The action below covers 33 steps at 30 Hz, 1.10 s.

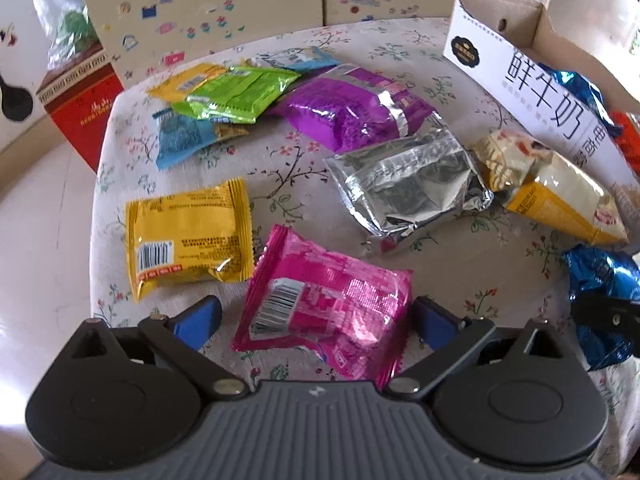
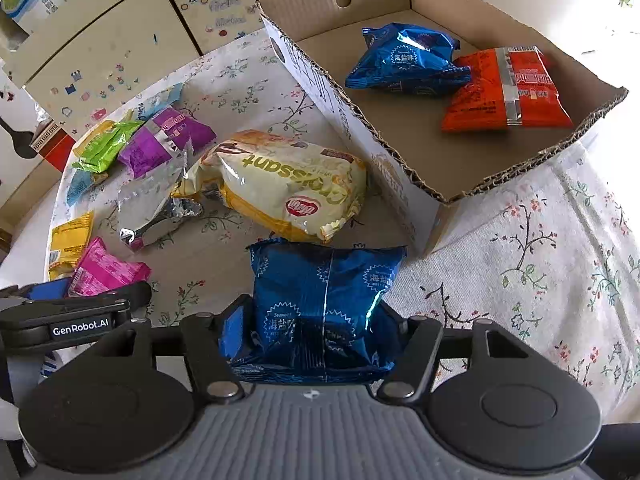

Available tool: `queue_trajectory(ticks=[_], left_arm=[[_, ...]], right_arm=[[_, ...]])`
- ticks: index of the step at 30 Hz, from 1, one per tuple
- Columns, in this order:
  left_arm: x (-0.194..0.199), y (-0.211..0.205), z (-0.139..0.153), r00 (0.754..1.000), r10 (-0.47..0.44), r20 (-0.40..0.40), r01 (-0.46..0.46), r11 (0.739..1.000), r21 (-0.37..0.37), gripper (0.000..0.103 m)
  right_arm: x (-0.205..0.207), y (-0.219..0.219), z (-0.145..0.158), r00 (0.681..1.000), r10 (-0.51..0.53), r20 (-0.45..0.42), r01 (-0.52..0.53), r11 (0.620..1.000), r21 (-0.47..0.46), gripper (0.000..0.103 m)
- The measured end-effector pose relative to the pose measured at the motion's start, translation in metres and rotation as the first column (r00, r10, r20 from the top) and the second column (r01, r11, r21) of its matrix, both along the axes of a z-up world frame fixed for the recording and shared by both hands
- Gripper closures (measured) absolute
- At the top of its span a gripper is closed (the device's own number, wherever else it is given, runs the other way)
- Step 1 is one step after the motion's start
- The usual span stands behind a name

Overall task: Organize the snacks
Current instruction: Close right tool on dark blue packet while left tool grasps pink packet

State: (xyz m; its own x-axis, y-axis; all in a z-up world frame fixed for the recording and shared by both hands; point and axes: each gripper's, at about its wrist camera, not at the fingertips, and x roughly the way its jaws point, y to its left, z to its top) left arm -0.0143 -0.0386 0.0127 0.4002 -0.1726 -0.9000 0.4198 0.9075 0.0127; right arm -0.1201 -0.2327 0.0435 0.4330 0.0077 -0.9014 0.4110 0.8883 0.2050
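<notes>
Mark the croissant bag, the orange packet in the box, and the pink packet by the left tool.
croissant bag [image 2: 288,184]: right wrist view, middle of its printed face.
orange packet [image 2: 506,92]: right wrist view, centre of the wrapper.
pink packet [image 1: 324,300]: left wrist view, mid-wrapper.

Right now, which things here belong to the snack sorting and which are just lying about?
Job: blue packet in right gripper; pink packet between open left gripper; cardboard box; croissant bag.
Lying about: red carton; stickered cabinet.
</notes>
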Motion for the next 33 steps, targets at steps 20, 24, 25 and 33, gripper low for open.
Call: queue_trajectory(ticks=[20, 24, 25, 33], left_arm=[[-0.022, 0.016, 0.010, 0.997, -0.018, 0.076, 0.025, 0.995, -0.095, 0.043], [-0.027, 0.025, 0.013, 0.997, 0.010, 0.074, -0.001, 0.993, -0.116, 0.044], [-0.029, 0.028, 0.015, 0.997, 0.017, 0.076, -0.008, 0.992, -0.123, 0.044], [-0.045, 0.031, 0.029, 0.992, 0.033, 0.122, -0.014, 0.988, -0.155, 0.044]], right_arm=[[-0.002, 0.012, 0.002, 0.998, 0.052, 0.018, -0.053, 0.998, 0.015, 0.034], [-0.002, 0.017, 0.006, 0.996, 0.082, 0.032, -0.082, 0.997, -0.009, 0.034], [-0.002, 0.018, 0.007, 0.996, 0.088, 0.034, -0.088, 0.996, -0.014, 0.034], [-0.002, 0.031, 0.014, 0.988, 0.147, 0.055, -0.140, 0.983, -0.120, 0.034]])
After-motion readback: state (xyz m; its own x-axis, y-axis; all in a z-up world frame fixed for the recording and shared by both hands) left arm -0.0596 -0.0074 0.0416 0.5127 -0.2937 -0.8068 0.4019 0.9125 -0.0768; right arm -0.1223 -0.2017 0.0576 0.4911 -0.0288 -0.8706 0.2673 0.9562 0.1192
